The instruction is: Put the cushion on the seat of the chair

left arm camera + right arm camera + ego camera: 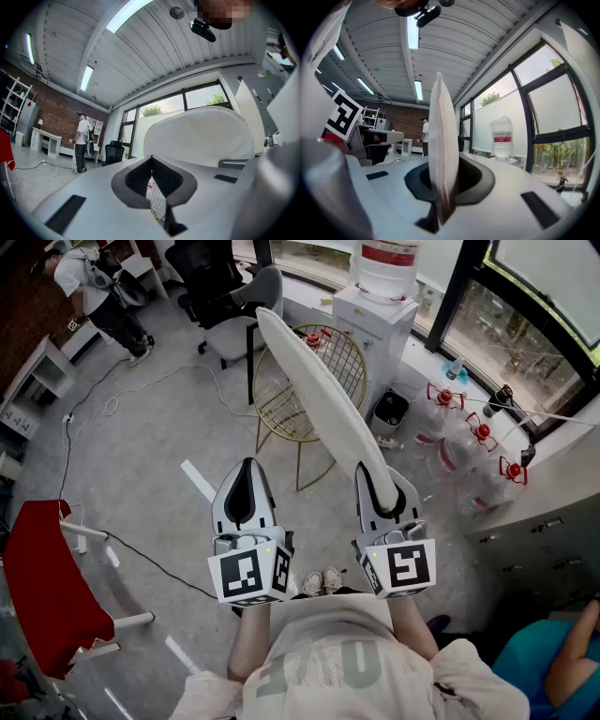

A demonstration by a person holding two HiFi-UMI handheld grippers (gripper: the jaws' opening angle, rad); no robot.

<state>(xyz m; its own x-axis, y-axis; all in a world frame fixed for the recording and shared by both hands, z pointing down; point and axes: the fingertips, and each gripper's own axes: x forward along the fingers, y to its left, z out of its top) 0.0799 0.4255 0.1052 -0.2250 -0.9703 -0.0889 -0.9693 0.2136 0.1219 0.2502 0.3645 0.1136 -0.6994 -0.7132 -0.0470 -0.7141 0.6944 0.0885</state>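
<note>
My right gripper point(373, 480) is shut on the near edge of a white cushion point(322, 390). The cushion stands on edge and reaches forward over the round gold wire chair point(284, 395), whose seat is bare. In the right gripper view the cushion point(442, 136) rises as a thin upright slab out of the right gripper point(440, 161). My left gripper point(247, 465) is level beside it at the left, shut, with nothing in it. In the left gripper view the left gripper point(151, 160) points past the cushion's broad white face point(201, 136). The chair's wire point(157, 199) shows through the slit.
A white water dispenser point(384, 287) stands behind the chair, with a small bin point(389, 412) and several water bottles point(478, 442) on the floor to the right. A grey-black office chair point(234, 310) and a person point(94, 282) are far left. A red seat point(42, 587) sits near left.
</note>
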